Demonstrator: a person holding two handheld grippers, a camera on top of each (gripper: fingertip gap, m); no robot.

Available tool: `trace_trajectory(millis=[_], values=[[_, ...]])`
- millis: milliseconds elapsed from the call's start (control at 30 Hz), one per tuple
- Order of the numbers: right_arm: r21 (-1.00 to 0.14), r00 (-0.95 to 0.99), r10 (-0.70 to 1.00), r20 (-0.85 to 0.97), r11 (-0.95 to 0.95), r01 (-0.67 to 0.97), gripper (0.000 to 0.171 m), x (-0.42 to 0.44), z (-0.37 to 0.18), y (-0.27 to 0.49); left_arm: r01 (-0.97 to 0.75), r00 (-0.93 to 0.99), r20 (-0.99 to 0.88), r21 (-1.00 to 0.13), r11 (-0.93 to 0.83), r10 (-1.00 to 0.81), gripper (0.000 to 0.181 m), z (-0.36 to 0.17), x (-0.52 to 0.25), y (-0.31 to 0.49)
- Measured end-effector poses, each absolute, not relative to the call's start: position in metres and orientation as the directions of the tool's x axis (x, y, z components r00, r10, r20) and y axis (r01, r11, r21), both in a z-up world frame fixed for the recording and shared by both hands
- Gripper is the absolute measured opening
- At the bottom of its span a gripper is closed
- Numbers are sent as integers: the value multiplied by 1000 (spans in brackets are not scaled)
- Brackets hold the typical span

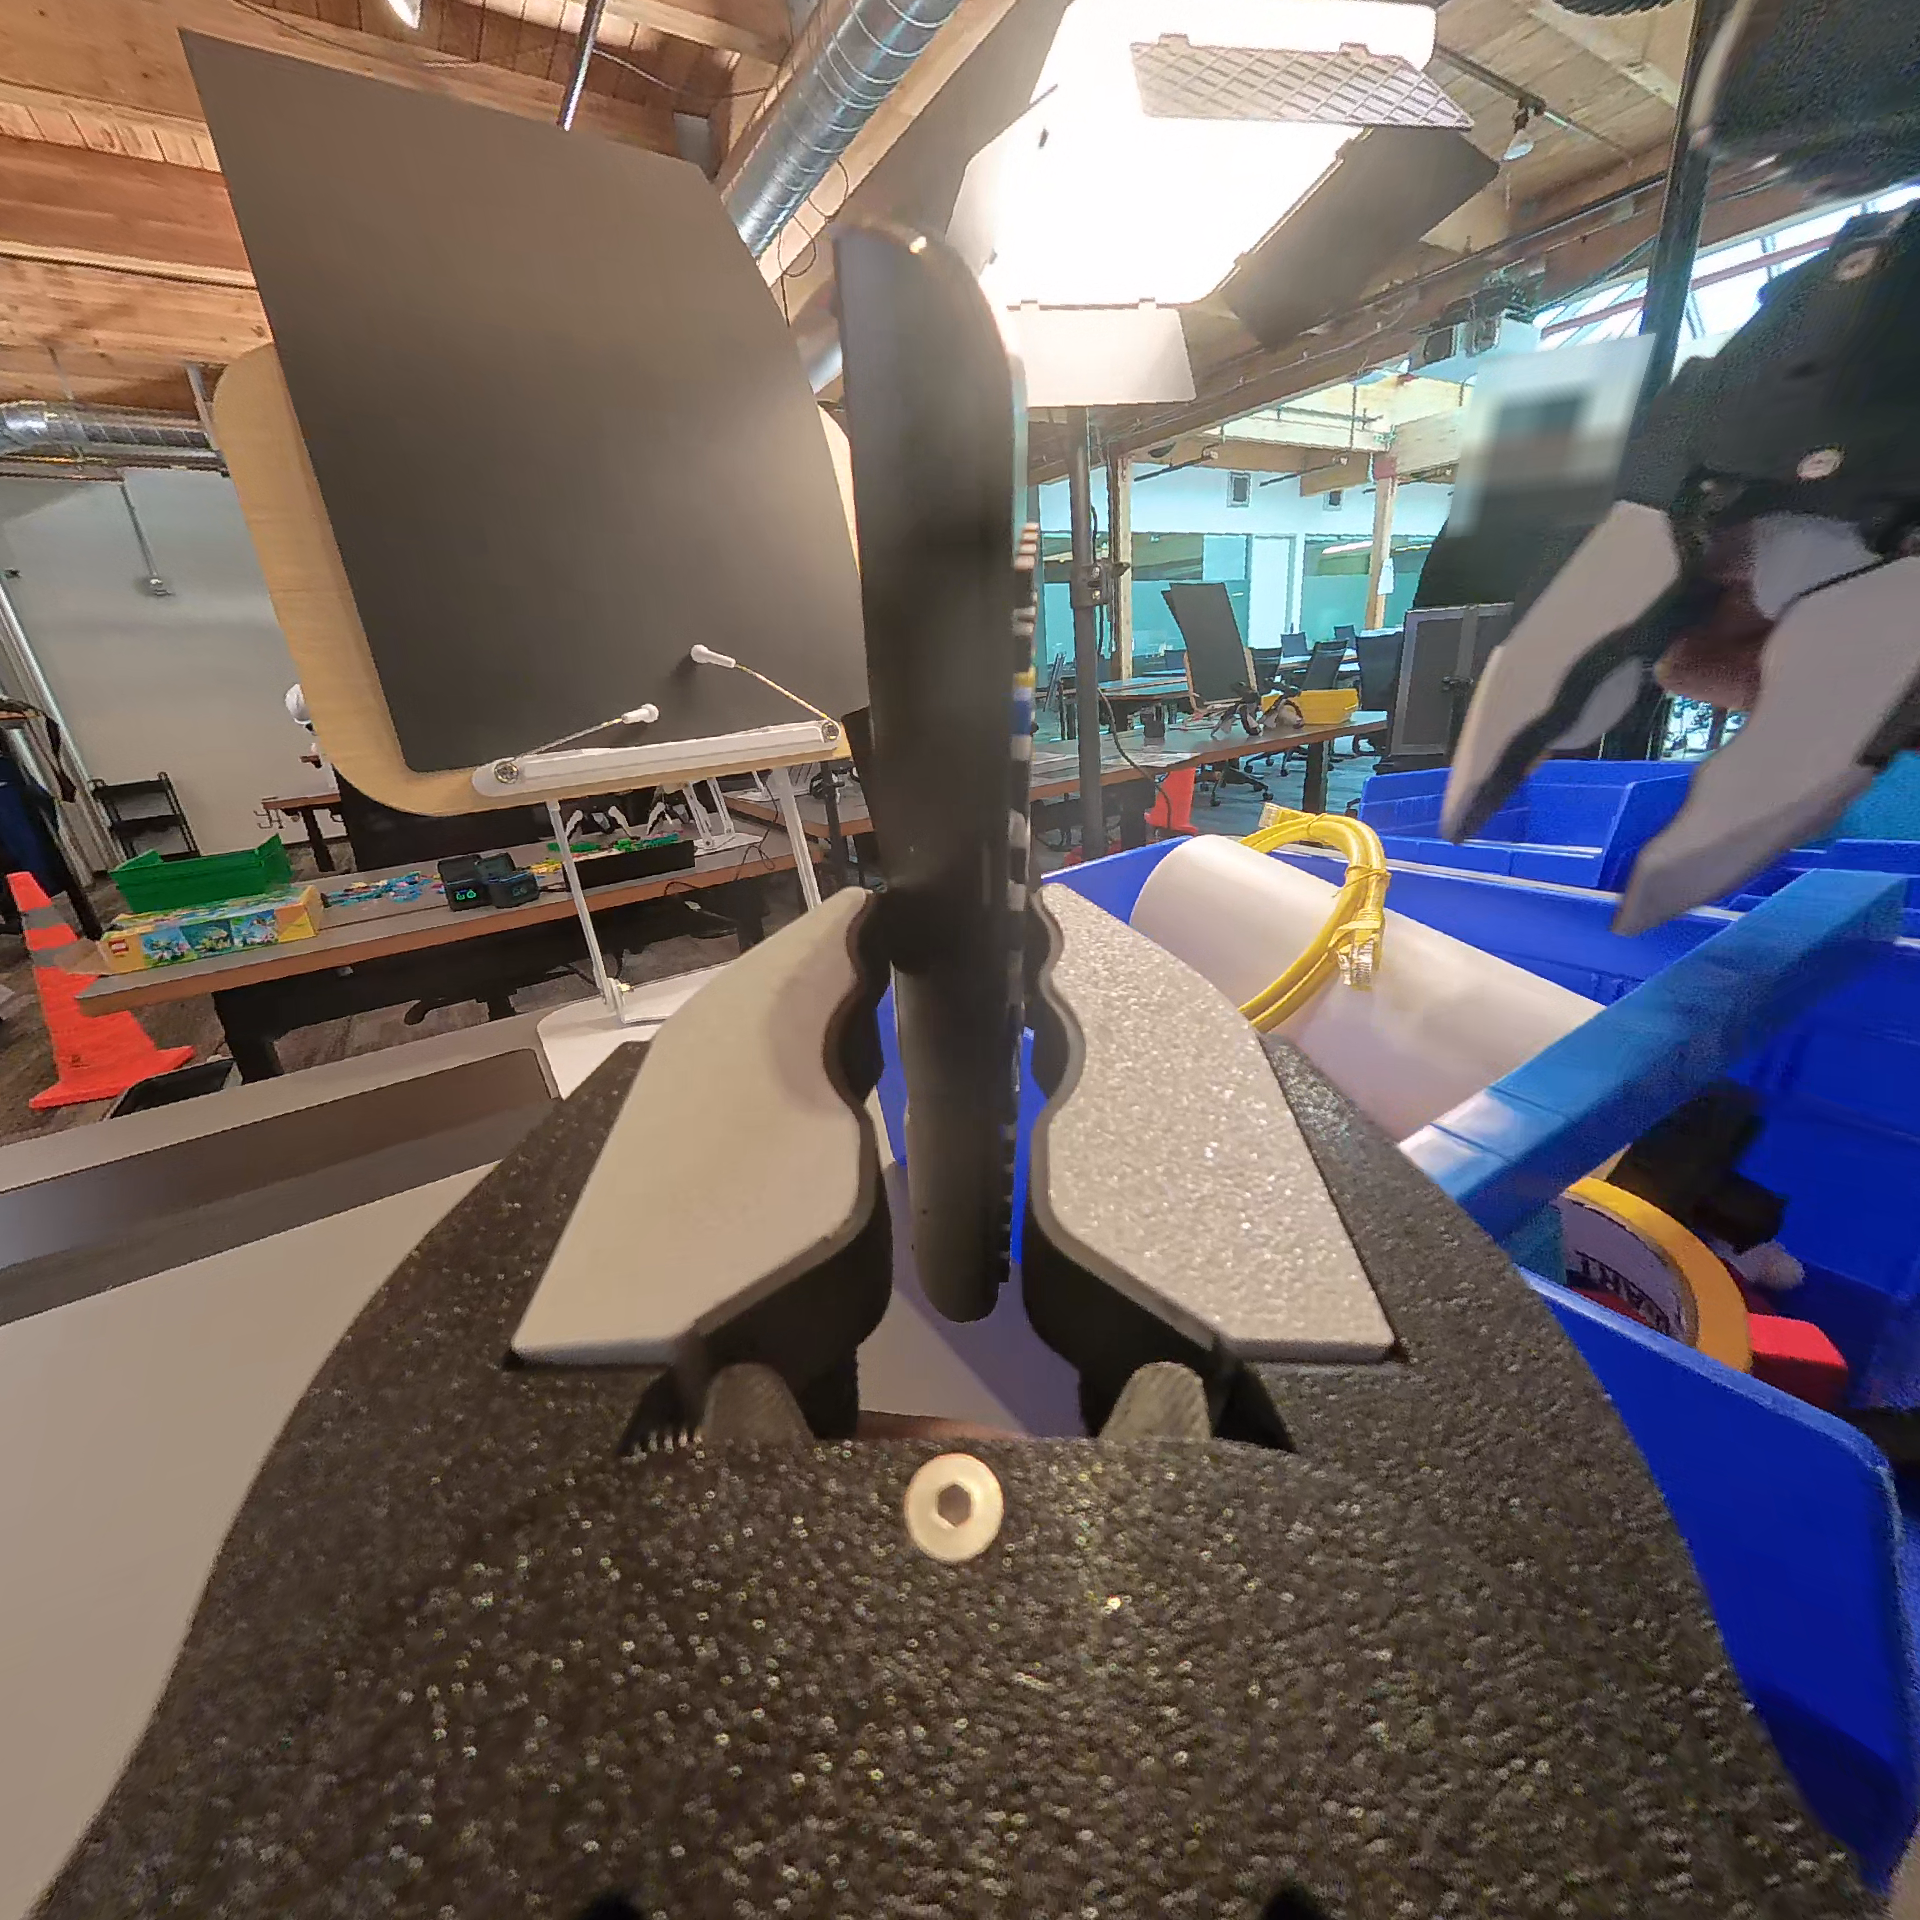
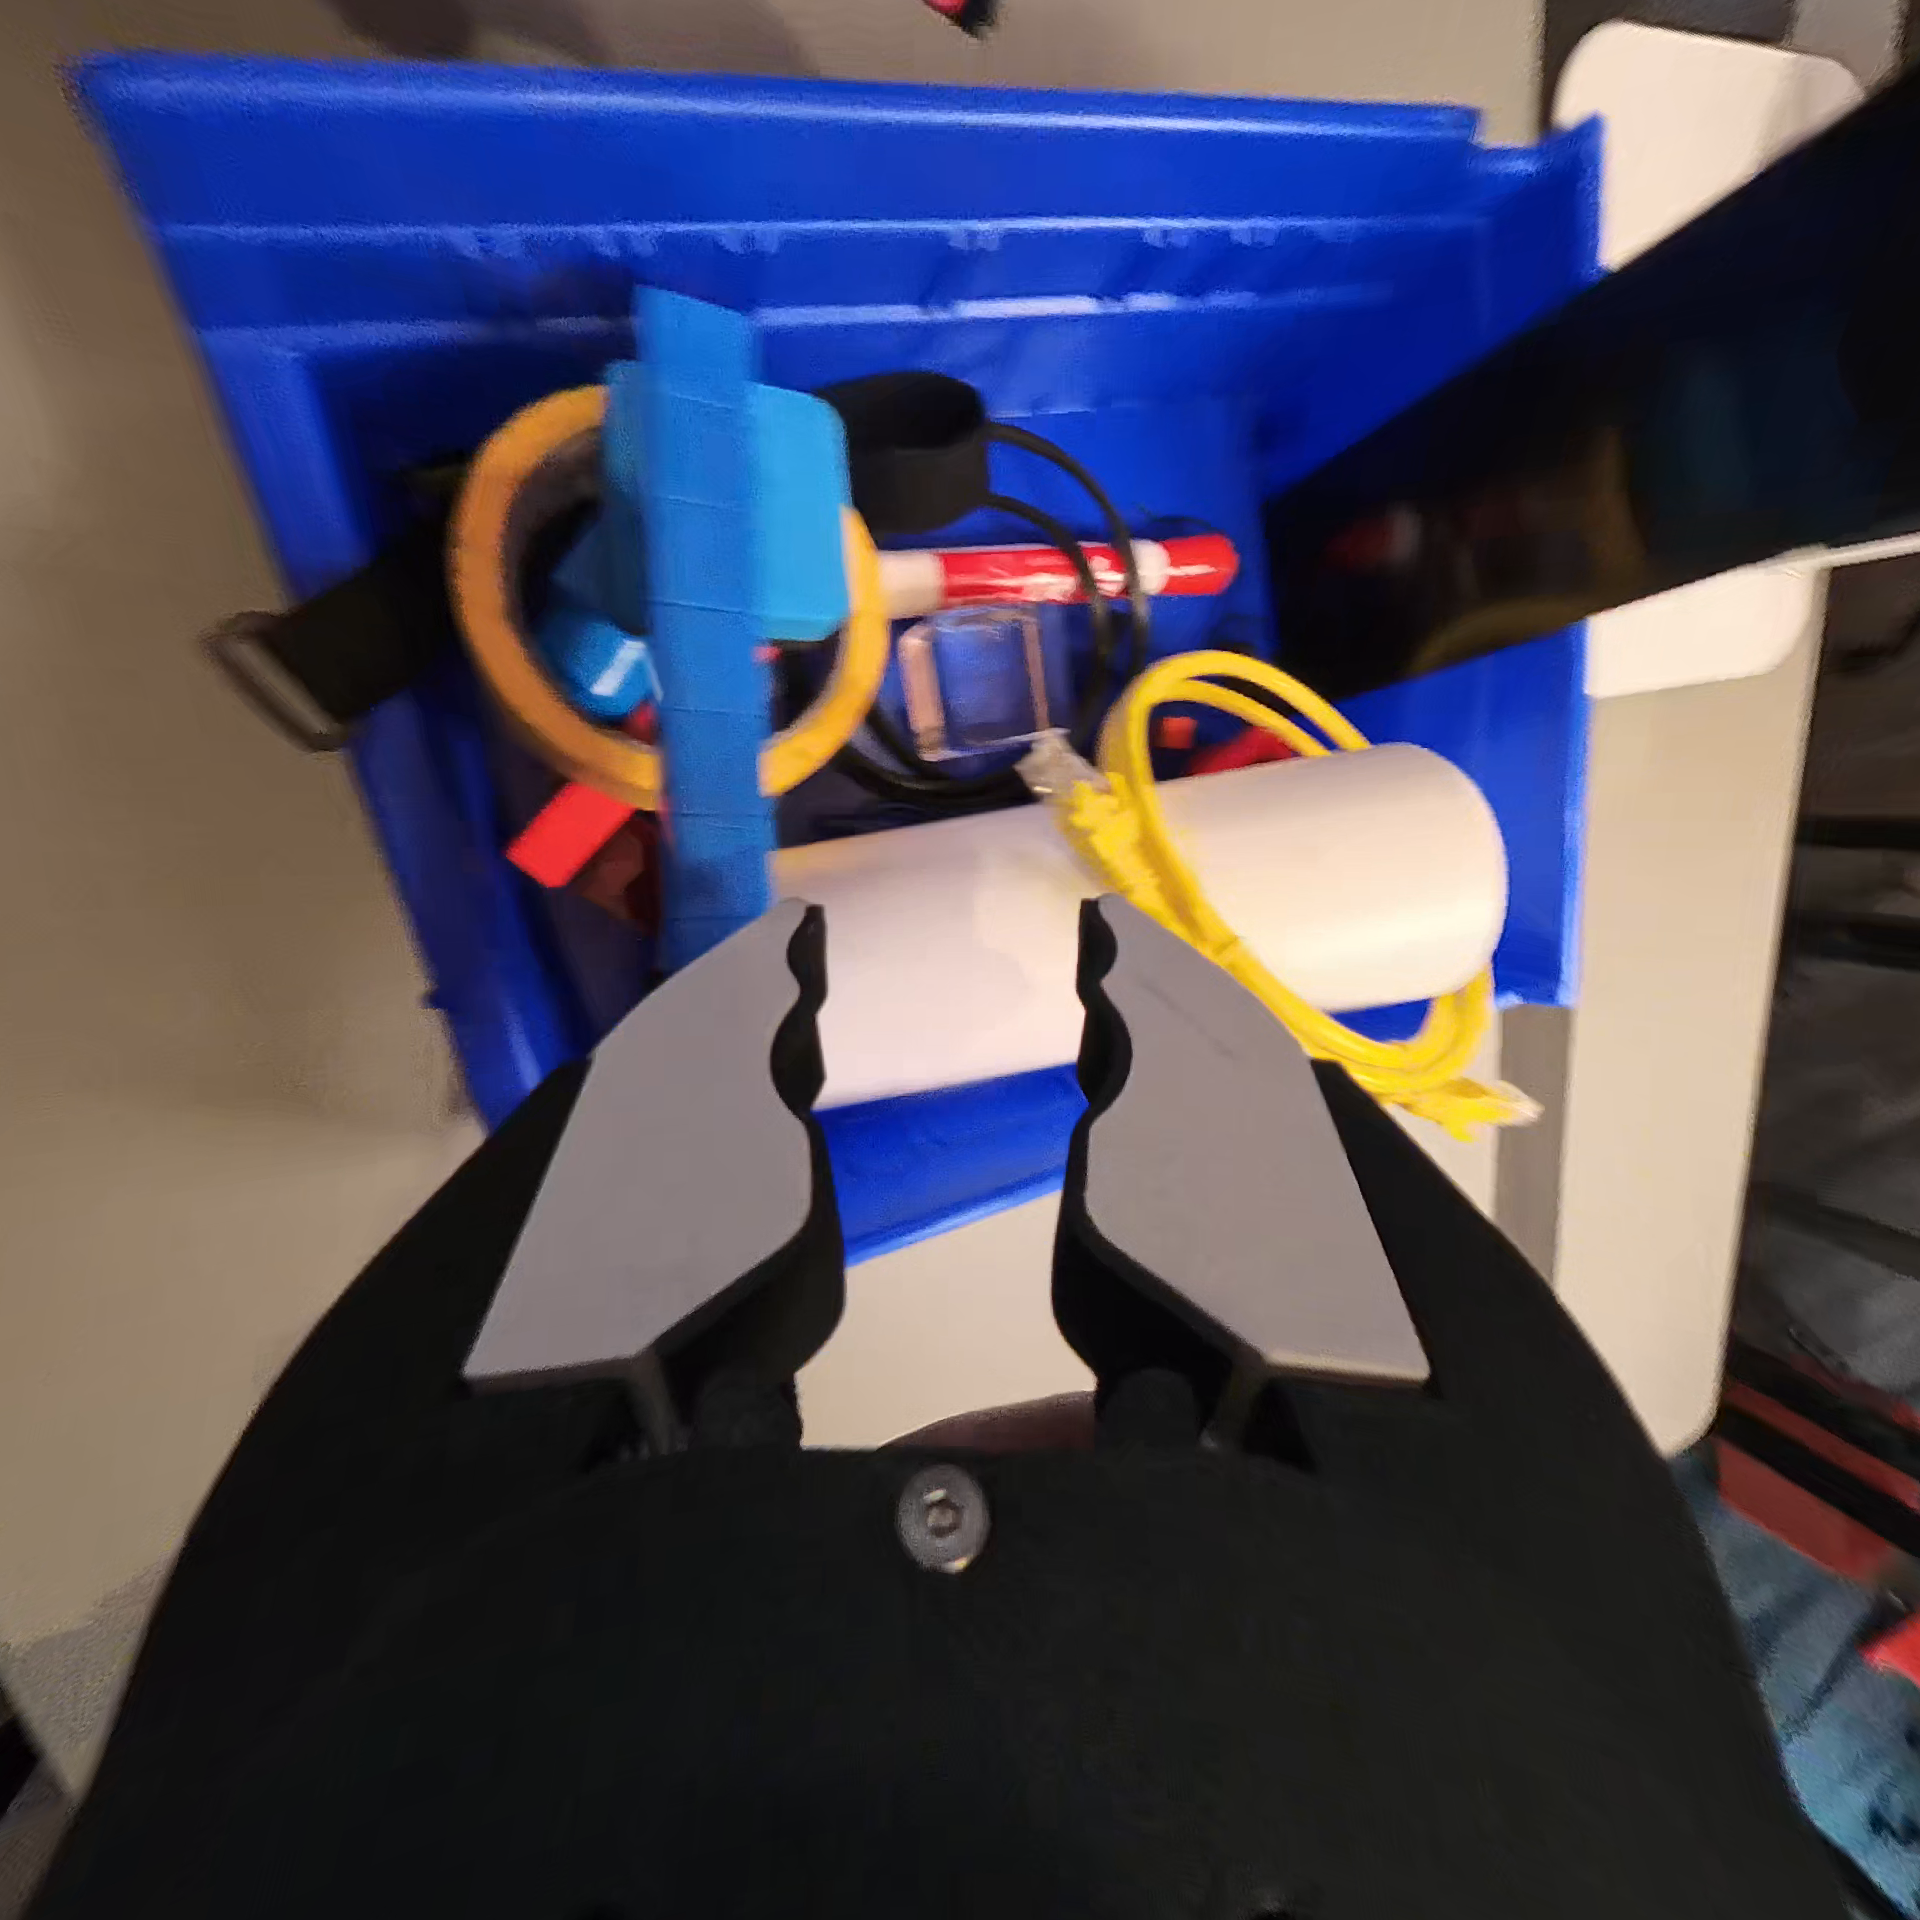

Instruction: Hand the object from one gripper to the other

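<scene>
My left gripper is shut on a black remote control. It holds the remote upright and edge-on, with the buttons along its right edge. My right gripper shows in the left wrist view at the upper right, open, empty and apart from the remote. In the right wrist view my right gripper hovers open over a blue bin. The remote shows there as a dark slab at the upper right, away from the fingers.
The blue bin holds a white roll, a yellow cable, a yellow tape roll, a blue block stick and a red marker. More blue bins stand behind. A black board on a stand stands ahead on the left. The gap from one gripper's tips to the other's is roughly 20 cm.
</scene>
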State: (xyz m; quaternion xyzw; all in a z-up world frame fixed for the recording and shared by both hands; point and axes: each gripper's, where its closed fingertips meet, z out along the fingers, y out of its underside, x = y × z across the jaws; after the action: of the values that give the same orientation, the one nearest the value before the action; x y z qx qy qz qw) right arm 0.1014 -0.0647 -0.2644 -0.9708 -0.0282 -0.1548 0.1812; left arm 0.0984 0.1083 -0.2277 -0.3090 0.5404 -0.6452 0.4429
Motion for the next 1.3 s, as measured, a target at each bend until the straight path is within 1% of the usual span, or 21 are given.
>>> trace_trajectory(millis=[100, 167, 267, 300, 333, 367, 433, 533, 733, 800, 833, 967, 1033, 1100, 1133, 1167, 1200, 1267, 1300], values=[[-286, 925, -39, 378, -955, 76, 51, 134, -266, -69, 236, -415, -81, -971, -21, -906, 26, -228, 99, 110], [-254, 928, -30, 370, -965, 70, 52, 143, -276, -67, 234, -412, -78, -972, -23, -908, 26, -228, 100, 111], [-169, 923, 6, 384, -983, 76, 49, 155, -294, -68, 236, -412, -75, -972, -26, -908, 26, -227, 100, 113], [-190, 928, 1, 373, -979, 78, 44, 157, -297, -62, 236, -412, -75, -971, -27, -908, 26, -226, 99, 113], [-179, 930, 6, 367, -981, 77, 40, 159, -300, -61, 236, -413, -74, -971, -28, -908, 26, -226, 99, 113], [-174, 924, 8, 382, -982, 80, 30, 164, -300, -58, 237, -412, -74, -971, -29, -908, 26, -226, 99, 113], [-158, 922, 25, 386, -983, 93, 20, 165, -299, -55, 236, -412, -72, -971, -30, -908, 26, -226, 99, 114], [-207, 908, 3, 418, -973, 98, 18, 167, -288, -47, 237, -414, -72, -971, -31, -907, 26, -225, 99, 114], [-385, 869, -125, 479, -919, 80, 14, 174, -243, -43, 232, -415, -63, -972, -38, -907, 26, -225, 99, 115], [-427, 876, -148, 458, -902, 71, 15, 170, -236, -45, 229, -416, -63, -973, -37, -907, 26, -226, 99, 115], [-427, 892, -137, 430, -902, 67, 14, 164, -239, -46, 228, -416, -64, -973, -36, -907, 26, -227, 100, 114], [-325, 921, -60, 386, -943, 75, 17, 145, -270, -56, 226, -417, -71, -974, -27, -906, 26, -229, 100, 112], [-265, 929, -24, 368, -961, 81, 23, 137, -286, -59, 223, -418, -75, -975, -22, -906, 26, -230, 100, 112], [-252, 927, -13, 374, -964, 88, 34, 133, -292, -56, 220, -415, -80, -975, -15, -906, 26, -232, 101, 112], [-272, 923, -27, 383, -959, 84, 38, 133, -290, -51, 219, -413, -83, -976, -11, -907, 26, -233, 102, 112], [-320, 917, -62, 394, -945, 73, 39, 135, -284, -42, 218, -410, -84, -976, -8, -908, 26, -234, 102, 113], [-393, 915, -111, 387, -918, 54, 39, 136, -276, -32, 217, -408, -84, -976, -7, -909, 26, -234, 102, 113], [-591, 914, -250, 320, -806, -13, 39, 136, -252, -8, 216, -405, -82, -976, -8, -910, 26, -235, 103, 114], [-702, 906, -336, 259, -710, -63, 38, 137, -236, 3, 216, -404, -82, -976, -8, -911, 26, -235, 103, 114]])
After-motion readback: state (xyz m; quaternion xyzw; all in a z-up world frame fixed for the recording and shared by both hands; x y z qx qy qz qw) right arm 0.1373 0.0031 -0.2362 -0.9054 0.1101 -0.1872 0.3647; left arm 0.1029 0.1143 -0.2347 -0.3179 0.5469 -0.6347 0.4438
